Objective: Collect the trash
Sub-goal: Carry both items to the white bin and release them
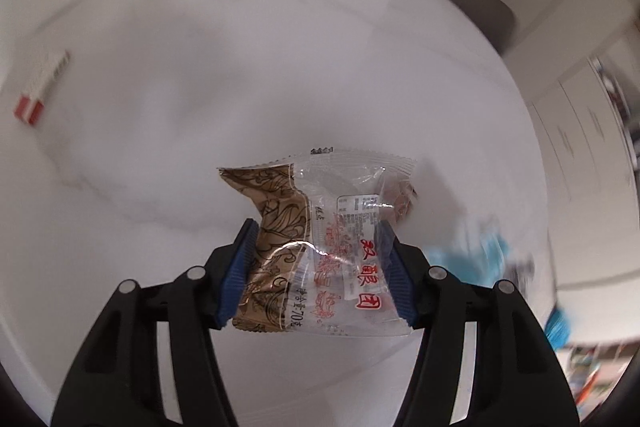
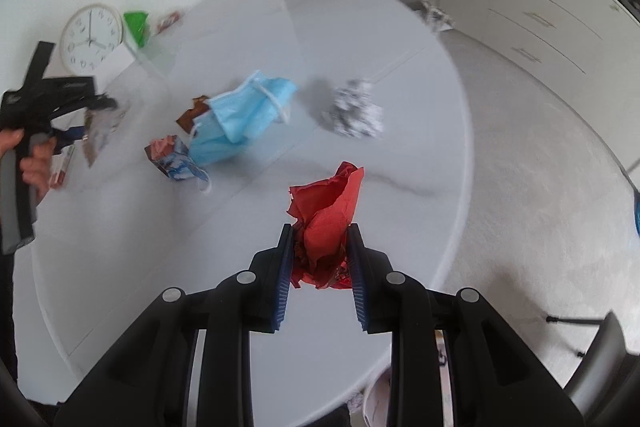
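Left gripper squeezes a snack wrapper reading "70", while right gripper pinches red paper near a clock.

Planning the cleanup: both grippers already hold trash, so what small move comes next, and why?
Probably carry both loads off the table to a bin: the left gripper pinches a snack wrapper, the right gripper crumpled red paper. No bin shows.

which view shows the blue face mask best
The right wrist view: the blue face mask lies whole and fairly sharp on the table. The left wrist view shows only a blurred blue smear at its right edge.
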Demonstrator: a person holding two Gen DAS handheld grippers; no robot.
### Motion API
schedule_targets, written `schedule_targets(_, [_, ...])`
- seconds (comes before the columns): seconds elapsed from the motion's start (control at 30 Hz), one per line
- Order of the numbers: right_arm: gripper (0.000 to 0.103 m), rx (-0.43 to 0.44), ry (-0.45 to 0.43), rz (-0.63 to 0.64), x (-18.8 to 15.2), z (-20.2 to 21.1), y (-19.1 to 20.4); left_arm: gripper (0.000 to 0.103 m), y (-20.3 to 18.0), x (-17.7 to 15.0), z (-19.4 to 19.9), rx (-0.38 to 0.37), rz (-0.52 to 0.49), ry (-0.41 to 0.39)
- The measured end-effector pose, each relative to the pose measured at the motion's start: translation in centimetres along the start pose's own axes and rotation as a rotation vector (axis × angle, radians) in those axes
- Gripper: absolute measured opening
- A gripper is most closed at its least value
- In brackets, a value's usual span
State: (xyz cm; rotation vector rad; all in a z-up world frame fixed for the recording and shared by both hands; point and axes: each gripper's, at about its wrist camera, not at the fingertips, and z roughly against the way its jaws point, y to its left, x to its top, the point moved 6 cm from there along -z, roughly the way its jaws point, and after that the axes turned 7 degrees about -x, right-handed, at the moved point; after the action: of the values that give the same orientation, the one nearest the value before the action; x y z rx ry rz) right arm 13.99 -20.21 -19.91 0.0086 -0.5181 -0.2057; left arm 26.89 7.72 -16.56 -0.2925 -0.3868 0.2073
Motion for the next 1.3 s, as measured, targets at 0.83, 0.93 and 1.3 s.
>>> schedule_targets(0.83, [0.079,-0.112,0.286,-0.235,-27.2,-2.3,-15.8,0.058,-25.7,-36.1,9.2,-0.402,-0.834,0.277])
schedule_targets(0.93, [0.092,-0.104,0.277,-0.271,-27.4,-1.7,-16.2,0.058,-26.0,-38.5,8.7,-0.389,-0.862,0.300])
schedule_targets(1.3, [0.099,-0.214,0.110,-0.571,-27.3,6.7,-22.4,0.058,-27.5,-42.3,5.1,-0.389,-1.079,0.391])
